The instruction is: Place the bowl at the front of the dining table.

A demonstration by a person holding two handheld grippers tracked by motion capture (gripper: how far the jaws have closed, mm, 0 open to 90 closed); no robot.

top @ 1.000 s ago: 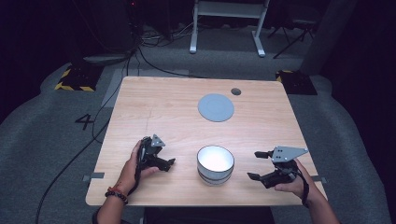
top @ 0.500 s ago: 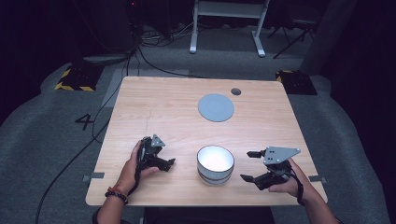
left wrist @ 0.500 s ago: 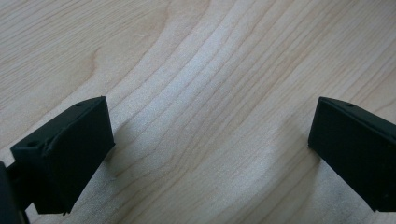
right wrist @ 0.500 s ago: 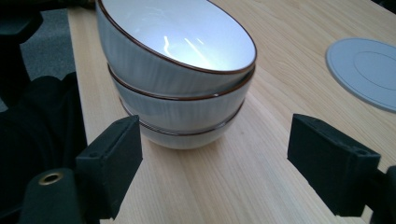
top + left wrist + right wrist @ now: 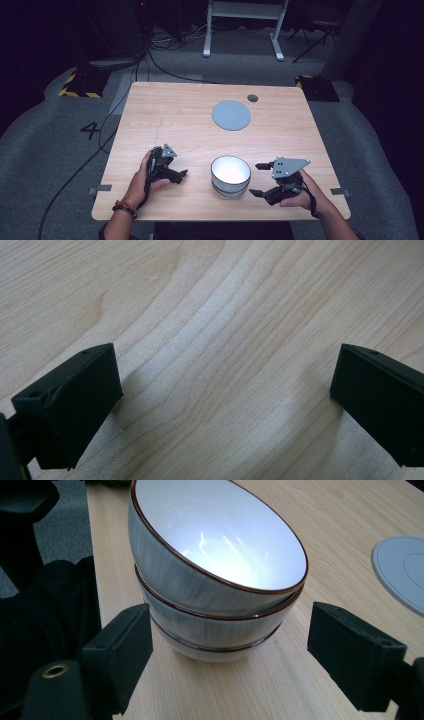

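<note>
On the left of the pale wooden table (image 5: 165, 115), the left gripper (image 5: 176, 174) rests low near the front edge, tilted toward the middle, a hand (image 5: 141, 176) wrapped round its body. Its jaws stand wide apart with nothing between them; the left gripper view looks straight down between them at bare wood grain. It lies apart from the bowls and looks idle.

In the middle, close to the front edge, sits the stack of two white ribbed ceramic bowls with thin brown rims (image 5: 230, 176), one nested in the other. The right gripper view shows the upper bowl (image 5: 220, 545) seated slightly askew in the lower bowl (image 5: 220, 635), its glazed inside catching the light.

Behind the stack, well apart toward the far side, lies a flat round grey disc (image 5: 231, 115), and just beyond it a small dark round spot (image 5: 252, 98) set in the tabletop.

To the right, the right gripper (image 5: 259, 179) is held just beside the stack, pointing at it. Its jaws are spread wide and hold nothing; in its own view they frame the bowls on either side, not yet touching them.

The step in hand appears to be the approach to the stack. The next move likely calls for sliding the spread jaws forward onto a bowl's wall or rim, then closing gently. If only the upper bowl is wanted, the grip must land above the seam, and the lower bowl may need steadying.
</note>
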